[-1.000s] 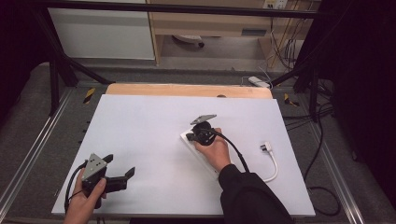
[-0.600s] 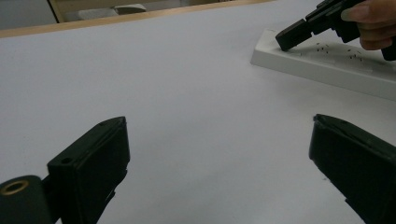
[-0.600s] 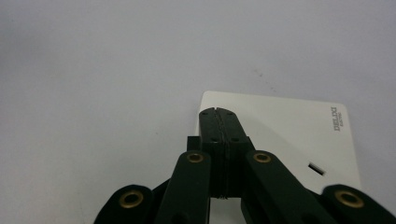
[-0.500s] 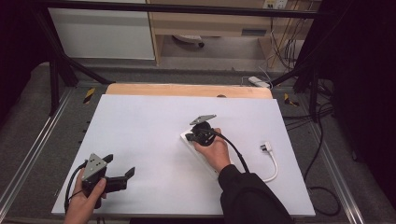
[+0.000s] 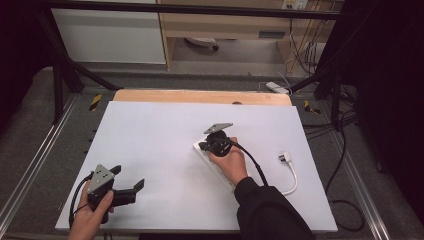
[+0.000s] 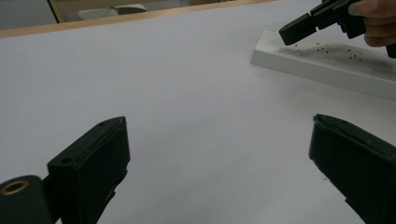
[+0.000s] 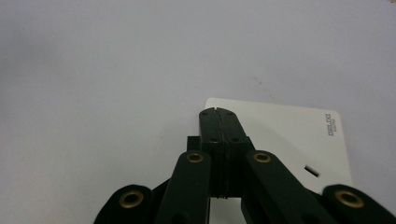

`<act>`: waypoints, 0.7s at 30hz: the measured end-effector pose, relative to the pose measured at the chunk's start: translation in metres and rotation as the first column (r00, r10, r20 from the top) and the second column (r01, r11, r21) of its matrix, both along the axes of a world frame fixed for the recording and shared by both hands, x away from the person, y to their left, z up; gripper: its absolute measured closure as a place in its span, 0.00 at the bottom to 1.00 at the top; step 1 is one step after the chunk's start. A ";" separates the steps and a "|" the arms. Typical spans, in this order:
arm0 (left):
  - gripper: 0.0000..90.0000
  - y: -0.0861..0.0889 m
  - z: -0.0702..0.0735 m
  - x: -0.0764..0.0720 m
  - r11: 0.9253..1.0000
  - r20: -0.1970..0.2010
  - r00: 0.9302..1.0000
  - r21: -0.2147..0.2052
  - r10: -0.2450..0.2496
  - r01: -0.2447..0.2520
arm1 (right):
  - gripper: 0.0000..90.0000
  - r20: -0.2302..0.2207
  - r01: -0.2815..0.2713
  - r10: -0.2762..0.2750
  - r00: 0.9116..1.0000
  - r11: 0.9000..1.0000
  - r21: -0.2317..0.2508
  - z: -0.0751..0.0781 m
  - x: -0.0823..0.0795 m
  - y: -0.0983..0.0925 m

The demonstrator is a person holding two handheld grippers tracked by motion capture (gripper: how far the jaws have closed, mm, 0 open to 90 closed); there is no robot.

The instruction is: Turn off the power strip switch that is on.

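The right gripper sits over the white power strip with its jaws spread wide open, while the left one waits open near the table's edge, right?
Not quite: the right gripper has its jaws shut tight together over the power strip, as the right gripper view shows. The left gripper does wait open near the table's edge.
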State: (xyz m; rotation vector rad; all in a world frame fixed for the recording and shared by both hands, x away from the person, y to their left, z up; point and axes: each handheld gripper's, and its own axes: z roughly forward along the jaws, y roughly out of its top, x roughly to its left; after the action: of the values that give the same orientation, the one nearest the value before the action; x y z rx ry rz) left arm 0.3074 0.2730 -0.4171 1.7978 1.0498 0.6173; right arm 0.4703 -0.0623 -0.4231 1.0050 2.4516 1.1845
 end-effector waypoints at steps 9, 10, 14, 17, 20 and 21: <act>0.06 0.000 0.000 0.000 1.000 -0.002 1.000 0.000 -0.001 0.001 | 0.97 0.018 0.005 -0.006 1.000 0.999 0.052 0.011 -0.006 -0.010; 0.06 0.000 0.000 0.000 1.000 -0.002 1.000 0.001 -0.002 0.002 | 0.96 0.020 0.009 -0.010 1.000 0.998 0.058 0.012 -0.007 -0.012; 0.06 -0.001 0.000 0.000 1.000 -0.002 1.000 0.001 0.000 0.000 | 0.84 0.022 0.023 -0.025 0.999 0.997 0.075 0.016 -0.010 -0.018; 0.06 -0.001 -0.001 0.000 1.000 -0.005 1.000 0.002 0.002 -0.002 | 0.70 0.030 0.037 -0.040 0.999 0.995 0.092 0.020 -0.013 -0.022; 0.06 -0.002 -0.002 0.000 1.000 -0.011 1.000 0.005 0.001 -0.001 | 0.53 0.022 0.062 -0.064 0.998 0.993 0.104 0.024 -0.014 -0.026; 0.06 -0.002 -0.002 0.000 1.000 -0.013 1.000 0.001 0.001 -0.001 | 0.47 0.022 0.072 -0.075 0.997 0.991 0.110 0.025 -0.015 -0.027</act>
State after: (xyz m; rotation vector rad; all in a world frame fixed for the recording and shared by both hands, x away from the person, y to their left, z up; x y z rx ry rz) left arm 0.3077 0.2711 -0.4190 1.8048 1.0590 0.6077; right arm 0.4556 -0.0892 -0.3977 1.0930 2.3310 1.3102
